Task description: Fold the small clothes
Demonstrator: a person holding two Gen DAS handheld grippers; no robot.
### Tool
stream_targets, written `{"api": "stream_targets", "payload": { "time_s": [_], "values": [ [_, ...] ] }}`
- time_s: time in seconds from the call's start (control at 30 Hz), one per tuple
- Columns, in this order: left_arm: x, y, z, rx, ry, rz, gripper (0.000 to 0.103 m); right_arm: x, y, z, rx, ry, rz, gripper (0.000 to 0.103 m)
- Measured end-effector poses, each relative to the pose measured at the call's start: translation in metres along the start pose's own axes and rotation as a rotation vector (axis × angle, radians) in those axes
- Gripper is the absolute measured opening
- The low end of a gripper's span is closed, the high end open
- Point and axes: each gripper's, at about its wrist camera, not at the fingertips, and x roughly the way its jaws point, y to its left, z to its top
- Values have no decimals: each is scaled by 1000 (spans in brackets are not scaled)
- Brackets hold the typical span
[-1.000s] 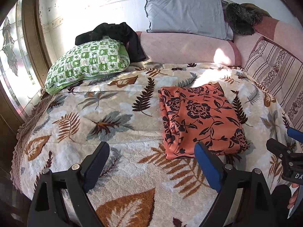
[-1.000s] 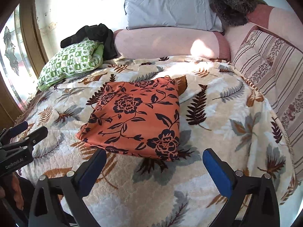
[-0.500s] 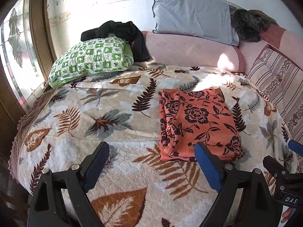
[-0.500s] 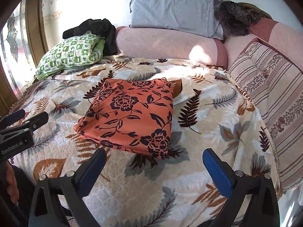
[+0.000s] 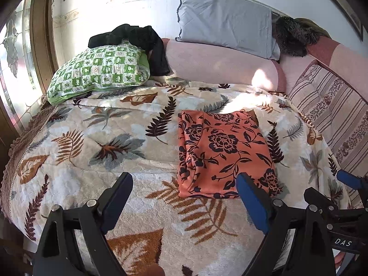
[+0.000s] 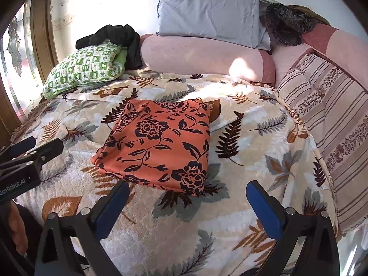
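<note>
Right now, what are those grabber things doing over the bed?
A person holds a grabber in each hand. The left gripper and right gripper are both open and empty, hovering above the leaf-patterned blanket. The orange flowered cloth lies folded into a neat rectangle on the blanket, with nothing touching it. The folding looks done.

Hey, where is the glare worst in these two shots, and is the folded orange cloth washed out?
Left wrist view: the white wall by the window is blown out; the folded orange floral cloth stays evenly lit and sharp. Right wrist view: a sun patch burns the pink bolster cushion; the cloth remains clear.
</note>
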Motion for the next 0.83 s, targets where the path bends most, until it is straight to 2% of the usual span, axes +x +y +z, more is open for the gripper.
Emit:
{"api": "stream_targets", "payload": {
  "time_s": [0.57, 0.6, 0.67, 0.83],
  "values": [
    [0, -7, 2, 39, -10, 30, 92, -1, -3, 11, 19, -21, -17, 103],
    [-1, -8, 2, 46, -16, 30, 93, -1, -2, 12, 19, -23, -16, 103],
    [-2, -10, 4, 58, -25, 23, 102, -1, -1, 13, 19, -24, -12, 103],
    [-3, -18, 9, 84, -45, 14, 102, 1, -1, 15, 22, -26, -10, 103]
  ]
}}
